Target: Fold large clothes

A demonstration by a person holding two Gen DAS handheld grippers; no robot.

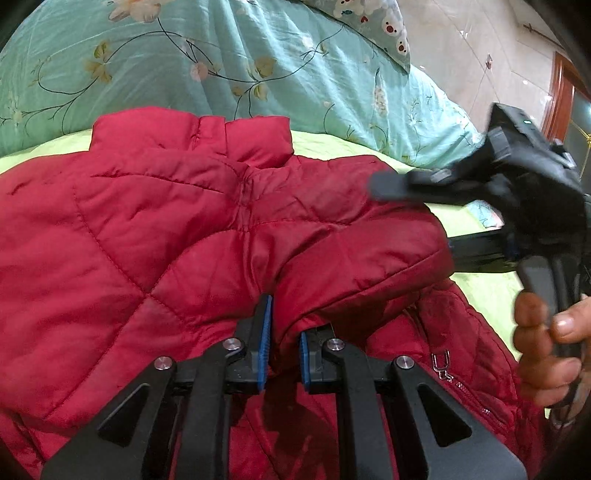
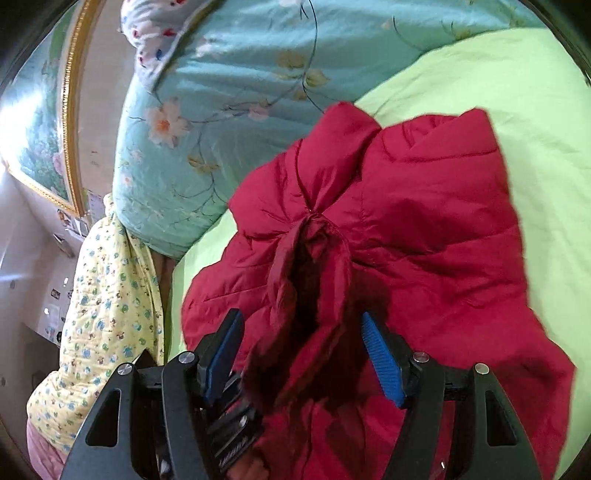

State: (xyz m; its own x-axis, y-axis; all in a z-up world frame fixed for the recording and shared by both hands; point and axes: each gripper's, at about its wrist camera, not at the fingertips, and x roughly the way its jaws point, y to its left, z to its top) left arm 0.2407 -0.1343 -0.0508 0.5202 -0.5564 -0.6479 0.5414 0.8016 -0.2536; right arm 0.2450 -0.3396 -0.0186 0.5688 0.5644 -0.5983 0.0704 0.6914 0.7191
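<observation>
A red quilted puffer jacket (image 1: pixel 155 229) lies on a light green sheet (image 1: pixel 332 144), collar at the far side. My left gripper (image 1: pixel 282 332) is shut on a fold of the jacket, a sleeve bunched between its blue pads (image 1: pixel 265 343). The right gripper shows at the right edge of the left wrist view (image 1: pixel 391 188), blurred, over the jacket's right shoulder. In the right wrist view the right gripper (image 2: pixel 299 332) is open, its blue pads (image 2: pixel 380 358) either side of a raised sleeve cuff (image 2: pixel 314 266) of the jacket (image 2: pixel 424 229).
A teal floral quilt (image 1: pixel 221 59) is piled behind the jacket, with a patterned pillow (image 1: pixel 373 22) on top. A yellow patterned cloth (image 2: pixel 107 302) hangs at the bed's left edge. A gold-framed picture (image 2: pixel 40 122) hangs on the wall. The green sheet (image 2: pixel 498 81) spreads to the right.
</observation>
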